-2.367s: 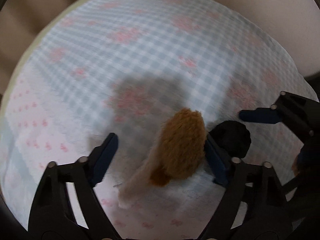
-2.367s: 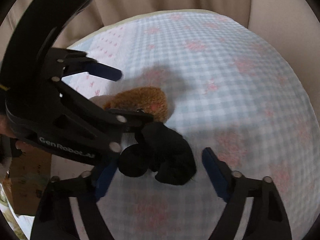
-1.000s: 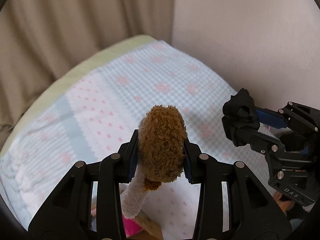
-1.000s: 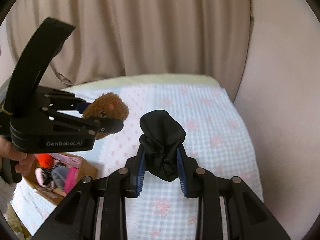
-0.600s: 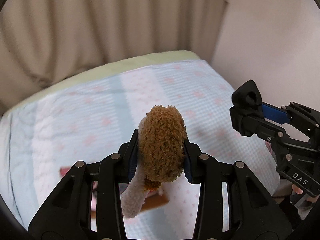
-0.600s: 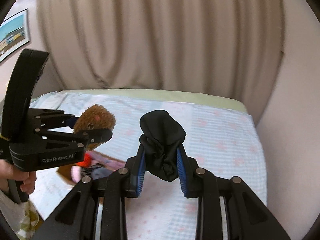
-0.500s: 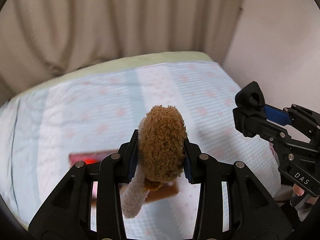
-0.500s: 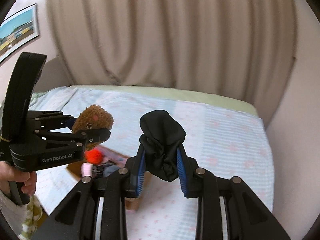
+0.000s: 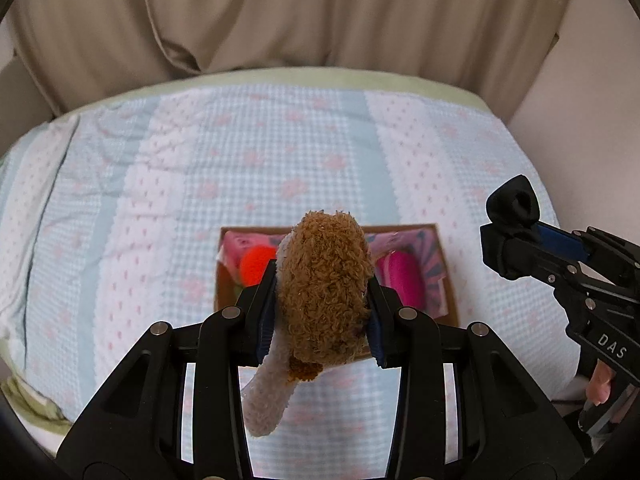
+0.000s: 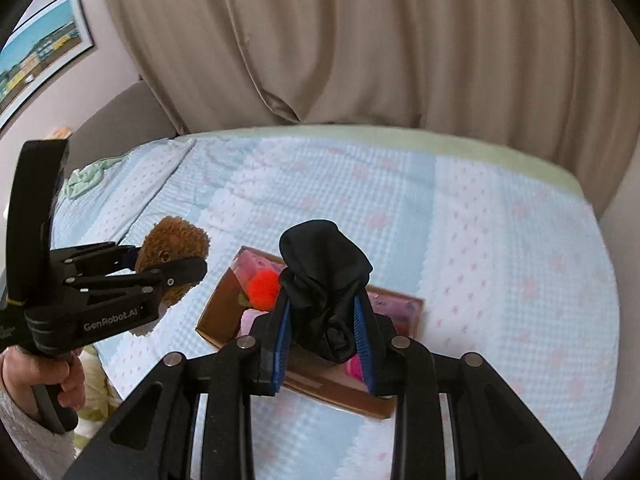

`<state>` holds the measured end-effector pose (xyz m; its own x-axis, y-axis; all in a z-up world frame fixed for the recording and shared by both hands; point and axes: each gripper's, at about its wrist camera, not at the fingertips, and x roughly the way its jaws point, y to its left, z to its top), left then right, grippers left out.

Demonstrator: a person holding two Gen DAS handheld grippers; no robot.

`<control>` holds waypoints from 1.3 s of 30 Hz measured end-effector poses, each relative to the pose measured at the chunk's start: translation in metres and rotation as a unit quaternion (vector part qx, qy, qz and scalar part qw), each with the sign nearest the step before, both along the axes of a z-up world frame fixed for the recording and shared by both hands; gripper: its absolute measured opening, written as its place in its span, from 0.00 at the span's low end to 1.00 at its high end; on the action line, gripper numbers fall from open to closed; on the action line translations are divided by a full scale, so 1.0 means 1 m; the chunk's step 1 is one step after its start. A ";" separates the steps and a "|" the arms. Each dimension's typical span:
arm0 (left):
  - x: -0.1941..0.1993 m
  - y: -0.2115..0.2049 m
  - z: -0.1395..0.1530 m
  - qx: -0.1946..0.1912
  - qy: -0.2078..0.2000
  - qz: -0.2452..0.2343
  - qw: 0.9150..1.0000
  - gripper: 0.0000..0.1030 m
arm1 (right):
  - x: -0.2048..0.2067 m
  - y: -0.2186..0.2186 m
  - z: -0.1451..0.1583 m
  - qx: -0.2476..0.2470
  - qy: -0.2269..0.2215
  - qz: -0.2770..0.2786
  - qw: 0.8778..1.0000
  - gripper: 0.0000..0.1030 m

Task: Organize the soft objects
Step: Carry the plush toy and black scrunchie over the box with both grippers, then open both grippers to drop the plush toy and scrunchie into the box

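Observation:
My left gripper (image 9: pixel 322 312) is shut on a brown plush toy (image 9: pixel 324 292) with a pale limb hanging down, held in the air above a cardboard box (image 9: pixel 450 280). My right gripper (image 10: pixel 322 340) is shut on a black rolled sock (image 10: pixel 326 280), also held above the box (image 10: pixel 218 312). The box lies on the bed and holds an orange-red ball (image 9: pixel 256 266), a pink item (image 9: pixel 400 280) and pink patterned cloth. The plush toy also shows in the right wrist view (image 10: pixel 172 248), and the sock in the left wrist view (image 9: pixel 512 208).
The bed (image 9: pixel 160 200) has a pale blue and white cover with pink dots. Beige curtains (image 9: pixel 280 12) hang behind it. A wall stands at the right. A framed picture (image 10: pixel 36 56) hangs at the left, with green cloth (image 10: pixel 84 178) near the bed's far left.
Both grippers closed on the toy and the sock, lifted them off the bed and swung left. The box has come into view under them.

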<state>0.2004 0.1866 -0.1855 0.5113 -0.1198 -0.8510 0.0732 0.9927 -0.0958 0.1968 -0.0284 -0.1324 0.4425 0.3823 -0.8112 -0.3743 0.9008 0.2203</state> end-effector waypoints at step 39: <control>0.088 0.028 -0.186 0.001 0.161 -0.096 0.982 1.00 | 0.093 0.065 -0.177 0.031 0.249 -0.057 0.966 0.80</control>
